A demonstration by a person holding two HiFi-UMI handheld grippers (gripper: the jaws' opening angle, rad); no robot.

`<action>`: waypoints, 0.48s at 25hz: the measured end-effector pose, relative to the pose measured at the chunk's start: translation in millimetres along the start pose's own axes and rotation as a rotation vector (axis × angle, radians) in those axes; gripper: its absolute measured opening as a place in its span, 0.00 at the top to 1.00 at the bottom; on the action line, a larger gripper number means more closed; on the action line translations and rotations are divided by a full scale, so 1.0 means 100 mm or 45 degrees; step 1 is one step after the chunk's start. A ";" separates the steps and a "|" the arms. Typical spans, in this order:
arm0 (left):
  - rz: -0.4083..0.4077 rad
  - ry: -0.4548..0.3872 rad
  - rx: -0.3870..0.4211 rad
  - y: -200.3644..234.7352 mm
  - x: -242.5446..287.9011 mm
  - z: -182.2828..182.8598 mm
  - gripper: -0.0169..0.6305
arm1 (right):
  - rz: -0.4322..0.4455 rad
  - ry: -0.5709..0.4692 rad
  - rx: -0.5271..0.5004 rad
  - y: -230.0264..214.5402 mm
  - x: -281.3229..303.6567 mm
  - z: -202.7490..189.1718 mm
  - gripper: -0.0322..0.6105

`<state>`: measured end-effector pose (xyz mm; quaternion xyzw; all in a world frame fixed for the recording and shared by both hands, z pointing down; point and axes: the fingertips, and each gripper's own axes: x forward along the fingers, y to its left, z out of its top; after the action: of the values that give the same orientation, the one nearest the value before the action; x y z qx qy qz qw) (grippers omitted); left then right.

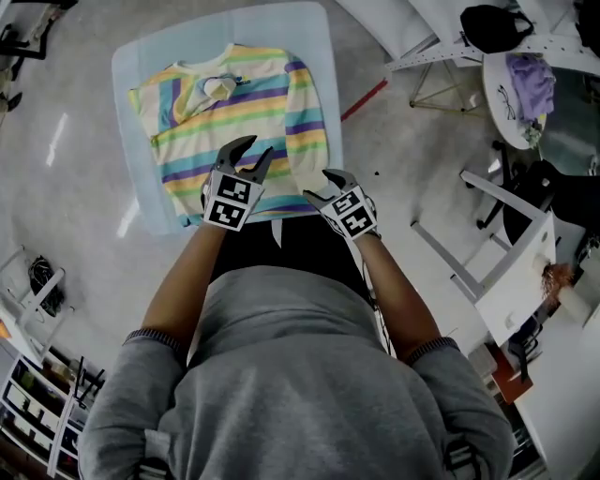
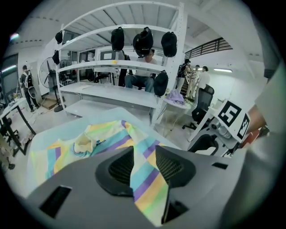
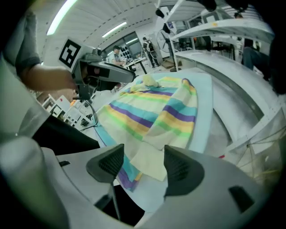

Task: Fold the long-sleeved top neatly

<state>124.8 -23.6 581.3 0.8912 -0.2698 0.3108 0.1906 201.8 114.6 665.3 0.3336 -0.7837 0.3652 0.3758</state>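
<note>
**Soft striped top flat on the desk, both grippers open at its near hem**

Nearest the person, at 6 o'clock of the desk point(image 1: 311, 28), both tools hover over the top's near hem. The left hand-held gripper point(image 1: 255, 150) has its jaws partly apart. Striped cloth shows in the gap, but the pads do not seem to press on it, so it holds nothing. The right hand-held gripper point(image 1: 322, 184) stands wider open and empty above the pale yellow cuff point(image 3: 149, 161) of the sleeve point(image 1: 305, 122) folded in along the 3 o'clock side.

The long-sleeved top point(image 1: 234, 94) lies flat and face up, collar toward 12 o'clock. It looks light, limp and likely to slide and wrinkle, so pinching the hem corners or a doubled edge probably grips best.

Bare desk frames the top on all sides, narrow at 6 o'clock and wider at 12. Beyond the desk, open floor lies at 9 and 12 o'clock. White racks point(image 1: 441, 56) and a chair point(image 1: 525, 202) stand well apart at 2 to 3 o'clock.
</note>
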 end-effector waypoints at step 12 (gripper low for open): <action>-0.095 -0.057 -0.177 -0.28 -0.19 -0.52 0.56 | -0.101 0.161 -0.496 0.21 0.48 -0.39 0.63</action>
<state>105.7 31.3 601.9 0.8921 -0.2614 0.2640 0.2572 175.4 145.4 715.8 0.2615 -0.8005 0.2121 0.4958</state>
